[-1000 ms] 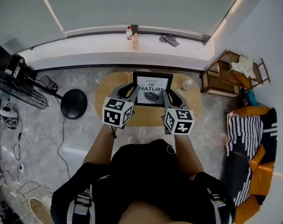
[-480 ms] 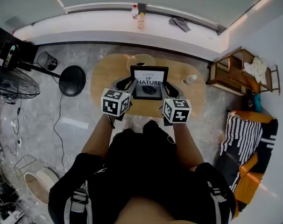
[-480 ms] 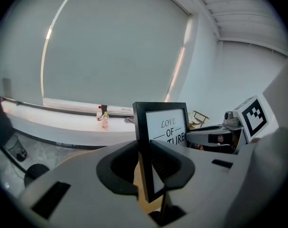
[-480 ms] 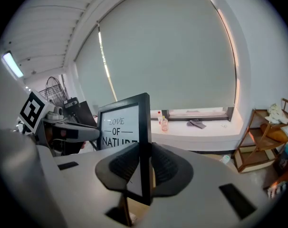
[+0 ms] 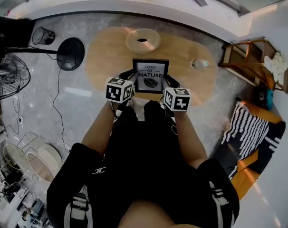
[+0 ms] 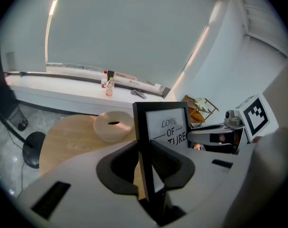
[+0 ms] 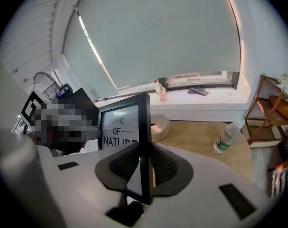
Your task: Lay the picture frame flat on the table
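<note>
The black picture frame [image 5: 150,76], with "LOVE OF NATURE" printed on its white face, is held above the near part of the oval wooden table [image 5: 101,51], its face turned toward me. My left gripper [image 5: 132,78] is shut on its left edge, and my right gripper [image 5: 167,81] is shut on its right edge. In the left gripper view the frame [image 6: 165,125] stands edge-on between the jaws of the left gripper [image 6: 146,167]. In the right gripper view the frame [image 7: 122,125] is likewise clamped by the right gripper [image 7: 143,167]. Whether its bottom edge touches the table is hidden.
A round woven dish [image 5: 142,40] lies on the table behind the frame, and a plastic bottle [image 5: 199,63] lies at the table's right. A fan's round base [image 5: 70,53] stands on the floor at the left. A wooden shelf [image 5: 255,61] stands at the right.
The head view has drawn back and tilted, so more of the table shows. Both grippers have kept hold of the frame, which now sits nearer the table's front edge.
</note>
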Motion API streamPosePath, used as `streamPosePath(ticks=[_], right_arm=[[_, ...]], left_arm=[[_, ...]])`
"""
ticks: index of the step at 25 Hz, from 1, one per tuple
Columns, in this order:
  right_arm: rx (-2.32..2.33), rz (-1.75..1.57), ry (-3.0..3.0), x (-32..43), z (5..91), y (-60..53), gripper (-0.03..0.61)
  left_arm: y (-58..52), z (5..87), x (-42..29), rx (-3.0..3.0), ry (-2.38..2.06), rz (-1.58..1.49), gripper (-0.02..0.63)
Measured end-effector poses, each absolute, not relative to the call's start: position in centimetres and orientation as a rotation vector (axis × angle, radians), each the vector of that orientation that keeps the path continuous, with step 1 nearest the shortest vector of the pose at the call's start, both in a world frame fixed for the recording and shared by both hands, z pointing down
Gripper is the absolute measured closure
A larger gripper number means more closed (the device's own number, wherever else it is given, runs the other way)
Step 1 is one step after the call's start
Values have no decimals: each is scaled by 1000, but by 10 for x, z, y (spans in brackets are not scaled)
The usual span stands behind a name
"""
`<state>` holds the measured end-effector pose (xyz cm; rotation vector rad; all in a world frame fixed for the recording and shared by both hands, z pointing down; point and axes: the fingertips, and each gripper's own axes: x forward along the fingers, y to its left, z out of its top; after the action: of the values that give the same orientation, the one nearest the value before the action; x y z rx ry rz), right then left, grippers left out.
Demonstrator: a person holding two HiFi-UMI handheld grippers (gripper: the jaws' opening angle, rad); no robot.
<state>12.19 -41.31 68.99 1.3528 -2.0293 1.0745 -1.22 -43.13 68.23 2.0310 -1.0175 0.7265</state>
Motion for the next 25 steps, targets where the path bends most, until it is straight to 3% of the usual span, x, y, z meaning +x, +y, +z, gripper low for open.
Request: streamPosePath(ticks=[16, 25], right_arm=[[1043, 1378, -1813, 185, 958, -415, 485], [999, 1468, -1699, 192, 1048, -406, 482]], left_arm=[[-427, 942, 51, 1699, -936, 810, 525], [-426, 1045, 57, 1663, -819, 900, 525]])
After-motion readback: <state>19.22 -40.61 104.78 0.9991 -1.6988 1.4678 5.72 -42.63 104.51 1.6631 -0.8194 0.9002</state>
